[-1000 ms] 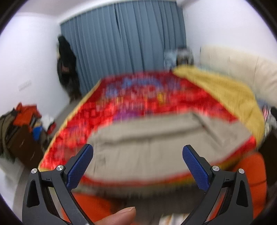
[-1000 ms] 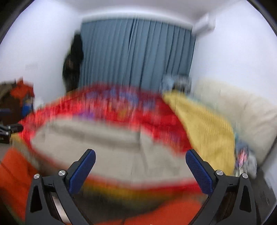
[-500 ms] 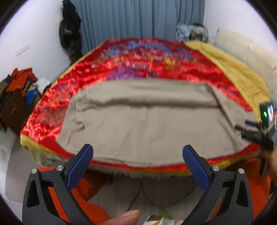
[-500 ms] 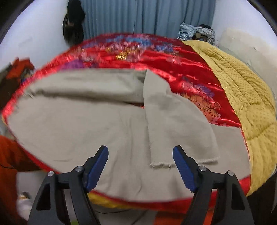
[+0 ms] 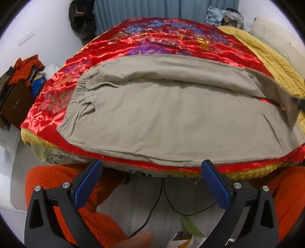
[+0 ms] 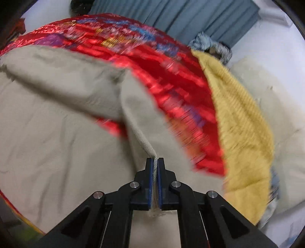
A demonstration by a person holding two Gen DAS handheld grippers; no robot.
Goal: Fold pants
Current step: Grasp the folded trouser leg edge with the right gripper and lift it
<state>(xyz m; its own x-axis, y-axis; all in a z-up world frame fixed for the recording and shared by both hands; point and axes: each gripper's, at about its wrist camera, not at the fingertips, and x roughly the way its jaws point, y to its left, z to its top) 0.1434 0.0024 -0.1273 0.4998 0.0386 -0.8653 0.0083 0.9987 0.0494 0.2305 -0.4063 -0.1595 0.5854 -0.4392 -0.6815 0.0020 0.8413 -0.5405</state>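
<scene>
Currently the khaki pants point(image 5: 171, 118) lie spread across a red patterned bedspread point(image 5: 144, 43) that covers the bed, with the elastic waistband toward the left of the left wrist view and the legs running to the right. At the far left of that view, a pile of orange and dark clothing point(image 5: 21, 76) stands against the white wall. The near long edge of the pants lies just inside the near border of the bedspread.

The left gripper point(image 5: 152, 183) hovers off the near edge of the bed. Its jaws stand wide apart, with nothing between the blue pads point(image 5: 87, 183). Below them are an orange fleece garment point(image 5: 63, 171) and a thin black cable point(image 5: 165, 196) on a pale floor. A fingertip point(image 5: 137, 238) shows at the bottom edge of this view.

Farther right, a yellow knitted blanket point(image 5: 270, 55) lies along the right side of the bedspread, with a cream sofa point(image 5: 276, 36) beyond it. A blue-grey curtain point(image 6: 190, 17) hangs behind the bed.

The right gripper point(image 6: 156, 162) is clamped on a hem edge of the pants: a doubled strip of khaki cloth passes between the two pads, which press on it from both sides. From the grip, the cloth rises as a taut ridge toward the folded-over leg. The right wrist view is motion-blurred, so the grasped part appears to be a leg end, though this cannot be confirmed.
</scene>
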